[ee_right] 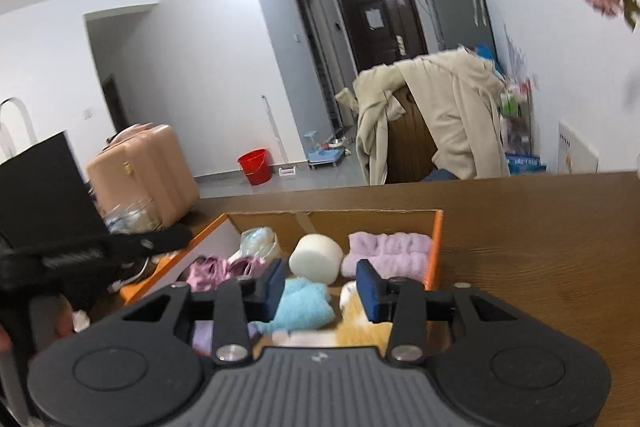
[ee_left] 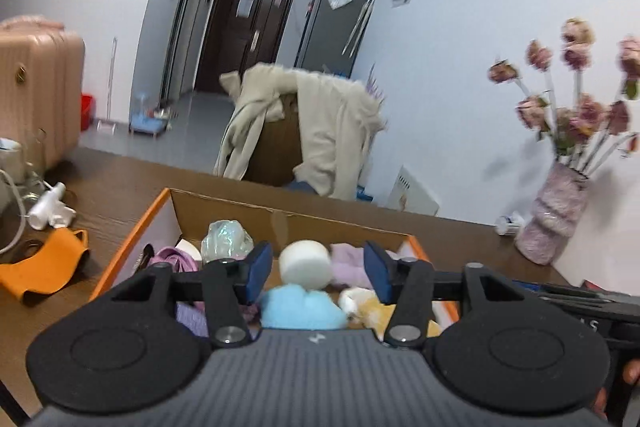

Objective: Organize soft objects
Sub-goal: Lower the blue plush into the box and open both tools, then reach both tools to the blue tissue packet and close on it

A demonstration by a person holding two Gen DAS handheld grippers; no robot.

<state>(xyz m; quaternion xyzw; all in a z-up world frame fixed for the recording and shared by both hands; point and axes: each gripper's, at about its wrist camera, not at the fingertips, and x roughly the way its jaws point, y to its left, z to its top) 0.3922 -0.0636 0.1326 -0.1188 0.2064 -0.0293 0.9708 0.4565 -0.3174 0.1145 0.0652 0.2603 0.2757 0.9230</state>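
The left gripper [ee_left: 318, 273] has its jaws apart with nothing pinched; past its fingertips a white foam cylinder [ee_left: 306, 263] and a light blue fluffy piece [ee_left: 300, 307] lie in the orange-edged cardboard box [ee_left: 132, 231]. The right gripper [ee_right: 322, 291] is likewise parted and empty, above the same blue piece. Beyond its right finger lies a lilac towel [ee_right: 386, 253]. The box stands on a brown table [ee_right: 540, 247].

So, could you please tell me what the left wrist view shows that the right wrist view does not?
Only the left wrist view shows the orange mask, the white hair dryer and the pink vase. Only the right wrist view shows the red bucket. Both show the cardboard box, the white foam cylinder, the blue fluffy item and the coat-draped chair.
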